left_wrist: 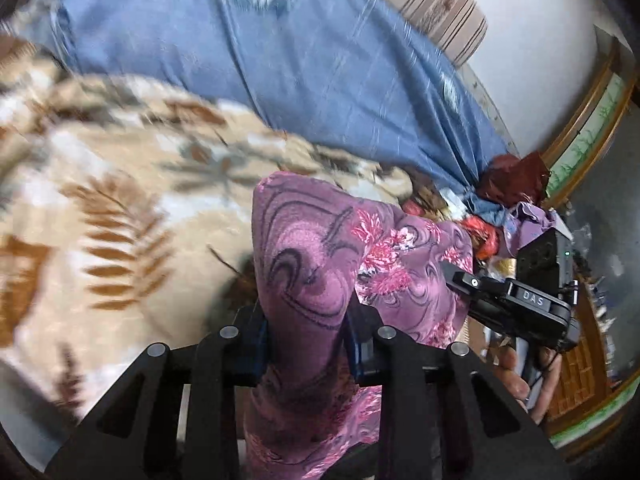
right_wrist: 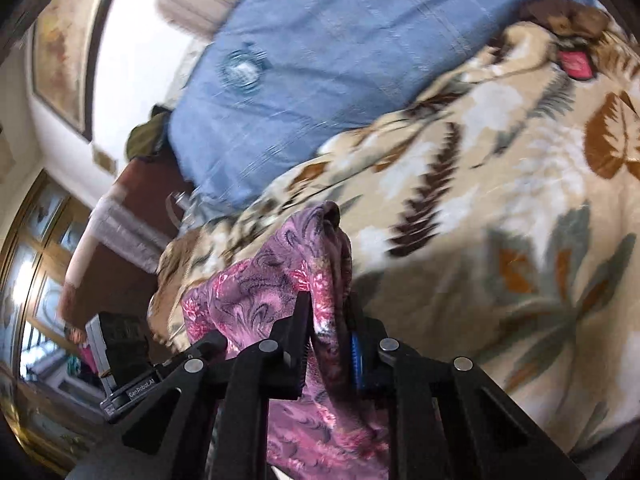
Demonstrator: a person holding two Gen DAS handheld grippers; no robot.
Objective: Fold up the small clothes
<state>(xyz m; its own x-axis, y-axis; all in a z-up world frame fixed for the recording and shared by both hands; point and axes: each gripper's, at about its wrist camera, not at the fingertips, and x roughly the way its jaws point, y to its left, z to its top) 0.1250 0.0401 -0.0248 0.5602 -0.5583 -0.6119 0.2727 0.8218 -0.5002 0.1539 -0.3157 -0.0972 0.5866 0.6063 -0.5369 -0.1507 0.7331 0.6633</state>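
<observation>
A purple garment with pink flowers and dark swirls hangs in the air above the bed, stretched between both grippers. My left gripper is shut on one bunched edge of it. My right gripper is shut on another edge of the same garment. The right gripper's black body shows at the right of the left wrist view, close beside the cloth. The left gripper's body shows at the lower left of the right wrist view.
A beige blanket with brown leaf prints covers the bed below. A blue quilt lies behind it, with a striped pillow at the wall. A heap of other clothes sits at the bed's right end. Wooden cabinets stand beside.
</observation>
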